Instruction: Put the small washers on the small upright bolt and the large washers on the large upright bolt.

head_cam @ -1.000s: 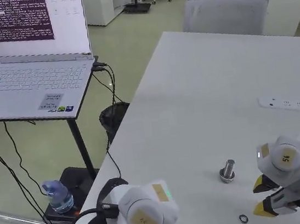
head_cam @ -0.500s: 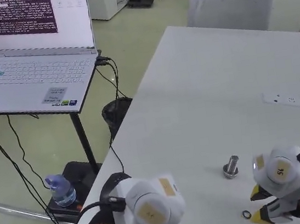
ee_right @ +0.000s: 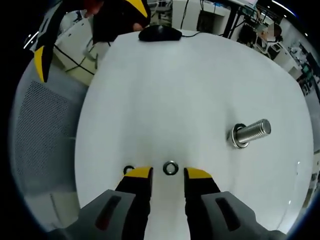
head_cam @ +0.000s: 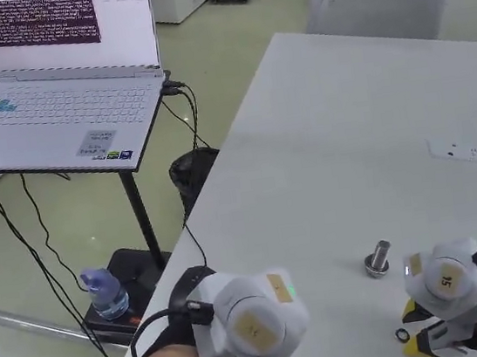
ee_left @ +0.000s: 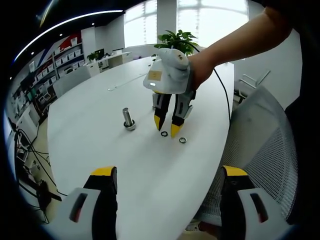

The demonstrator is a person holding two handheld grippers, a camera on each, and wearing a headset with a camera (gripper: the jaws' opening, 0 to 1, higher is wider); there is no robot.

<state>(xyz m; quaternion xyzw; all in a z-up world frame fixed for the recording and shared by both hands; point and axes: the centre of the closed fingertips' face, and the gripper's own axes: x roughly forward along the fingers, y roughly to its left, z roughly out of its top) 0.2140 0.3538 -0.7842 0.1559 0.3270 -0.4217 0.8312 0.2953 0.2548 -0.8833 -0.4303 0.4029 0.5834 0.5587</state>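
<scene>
Fingers (ee_right: 140, 175) of our right gripper (ee_right: 168, 175) are hanging slightly apart over a washer (ee_right: 170, 168) on the white table (head_cam: 346, 129).

We are seeing that washer lying between the yellow tips at the lower centre of the right gripper view, with a second washer (ee_right: 128, 170) lying just outside the tip on the frame's left. An upright bolt (ee_right: 248, 133) is standing at centre right, apart from both. Our left gripper (ee_left: 169, 172) is hovering with its fingers wide apart at the bottom of its own view, holding nothing.
</scene>
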